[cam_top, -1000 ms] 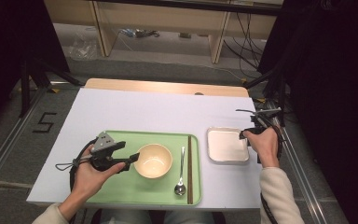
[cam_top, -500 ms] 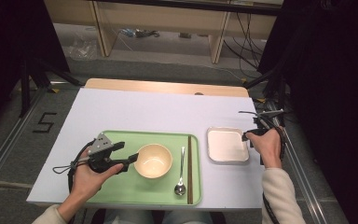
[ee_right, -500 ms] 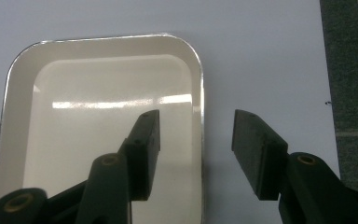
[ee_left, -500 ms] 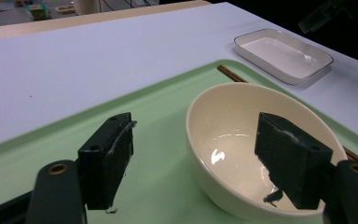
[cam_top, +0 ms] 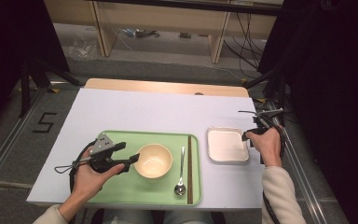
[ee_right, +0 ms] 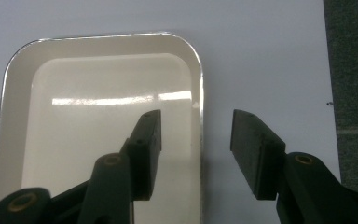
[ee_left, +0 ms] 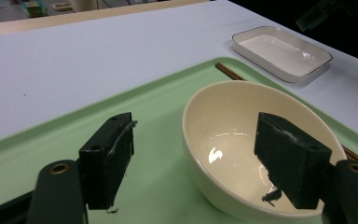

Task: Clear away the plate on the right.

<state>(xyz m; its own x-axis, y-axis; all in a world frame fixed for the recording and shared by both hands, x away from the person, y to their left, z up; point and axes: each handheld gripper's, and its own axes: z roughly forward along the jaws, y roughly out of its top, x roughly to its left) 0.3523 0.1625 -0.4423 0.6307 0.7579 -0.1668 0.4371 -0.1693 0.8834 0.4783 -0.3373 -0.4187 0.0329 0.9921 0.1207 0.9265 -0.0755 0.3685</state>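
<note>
Bowl (cam_top: 153, 160) sits mid tray (cam_top: 121, 140), upright, empty; its near rim runs between the jaws of the left gripper (ee_left: 193, 161) – one pad outside the wall, one inside, jaws apart, not pressing as far as I can tell. So the grab looks set up but not made; bowl not lifted yet. Dish (cam_top: 228, 145) lies on the table (cam_top: 168, 107) just right of the tray, near the table's right edge, also empty. Right gripper (ee_right: 196, 154) hangs over the dish's right rim, jaws wide apart astride it, one over the dish floor, one over bare table; no grip there either. Judgement: both pickups pending, everything still to do

Room: spoon (cam_top: 180, 170) and chopsticks (cam_top: 189, 168) lie along the tray's right side, close to the bowl – lift straight up, don't slide right. Table's far half is open, plenty of space. Dish close to the right edge, little margin on that side
</note>
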